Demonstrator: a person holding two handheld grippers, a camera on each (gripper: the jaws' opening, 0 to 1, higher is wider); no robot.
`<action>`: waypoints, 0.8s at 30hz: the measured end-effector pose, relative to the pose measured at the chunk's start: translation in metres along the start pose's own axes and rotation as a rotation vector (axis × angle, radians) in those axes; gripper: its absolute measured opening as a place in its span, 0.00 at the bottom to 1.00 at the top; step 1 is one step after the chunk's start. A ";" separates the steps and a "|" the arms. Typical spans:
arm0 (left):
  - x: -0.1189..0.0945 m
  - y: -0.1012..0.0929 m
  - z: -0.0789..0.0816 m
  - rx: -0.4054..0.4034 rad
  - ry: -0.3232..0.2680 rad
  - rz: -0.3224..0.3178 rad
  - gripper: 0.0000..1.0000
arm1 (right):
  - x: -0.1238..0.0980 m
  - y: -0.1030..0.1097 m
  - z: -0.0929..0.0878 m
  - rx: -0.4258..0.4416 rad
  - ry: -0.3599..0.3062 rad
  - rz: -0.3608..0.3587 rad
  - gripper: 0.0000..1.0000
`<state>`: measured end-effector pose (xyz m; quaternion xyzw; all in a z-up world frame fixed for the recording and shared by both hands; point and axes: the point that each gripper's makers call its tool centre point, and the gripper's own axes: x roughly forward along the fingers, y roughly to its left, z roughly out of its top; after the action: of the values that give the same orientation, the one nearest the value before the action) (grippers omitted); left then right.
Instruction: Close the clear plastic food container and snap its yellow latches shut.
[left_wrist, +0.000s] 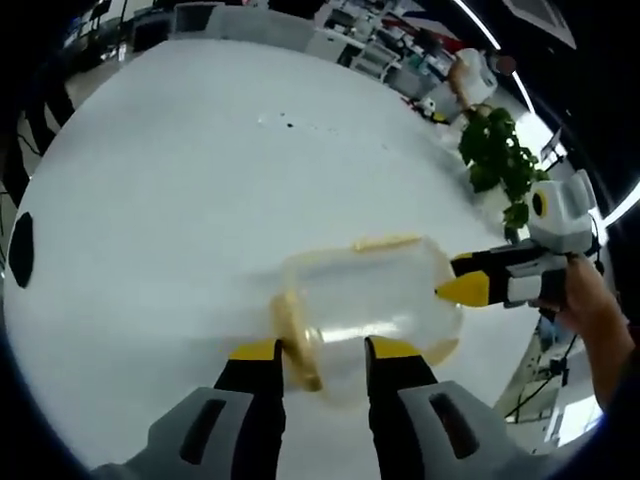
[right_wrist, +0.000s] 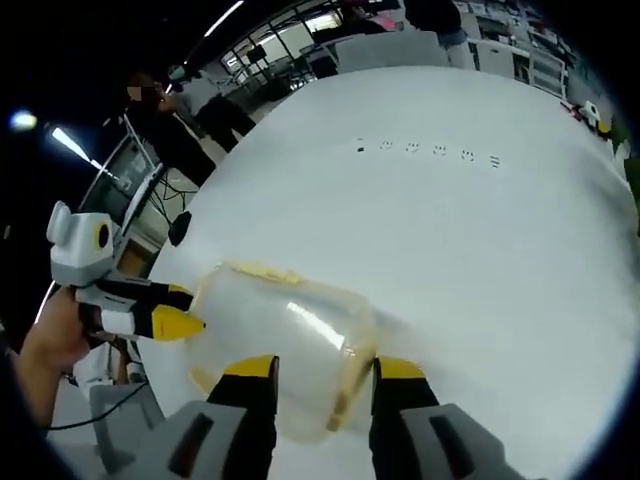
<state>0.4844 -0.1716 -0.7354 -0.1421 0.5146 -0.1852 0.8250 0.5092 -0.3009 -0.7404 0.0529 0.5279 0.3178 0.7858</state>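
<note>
The clear plastic container (left_wrist: 370, 295) lies on its side over the white table (left_wrist: 180, 180). One yellow latch (left_wrist: 385, 242) sits on its top edge, and a yellow rim (left_wrist: 296, 345) sits at its near end. That near end is clamped in my left gripper (left_wrist: 325, 350), one jaw on each side. My right gripper (left_wrist: 468, 280) comes in from the right and touches the far end. In the right gripper view the container (right_wrist: 290, 325) sits between the jaws of my right gripper (right_wrist: 325, 370), and the left gripper (right_wrist: 175, 310) meets its other end.
A potted green plant (left_wrist: 495, 150) stands near the table's far right edge. Small dark marks (right_wrist: 430, 150) dot the tabletop. A person (right_wrist: 205, 105) stands beyond the table beside desks and monitors. A hand (right_wrist: 50, 350) holds the left gripper.
</note>
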 end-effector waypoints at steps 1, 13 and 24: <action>0.000 -0.002 -0.001 0.011 0.000 0.000 0.28 | 0.000 0.000 0.000 -0.001 -0.001 0.001 0.33; 0.003 -0.006 0.002 0.010 -0.004 -0.018 0.26 | 0.002 -0.002 -0.006 0.049 0.004 0.015 0.31; 0.002 -0.004 0.003 0.058 0.015 -0.018 0.30 | 0.003 0.002 -0.005 0.060 0.007 0.053 0.36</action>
<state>0.4868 -0.1759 -0.7341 -0.1214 0.5141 -0.2085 0.8231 0.5044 -0.2988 -0.7436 0.0894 0.5383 0.3224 0.7735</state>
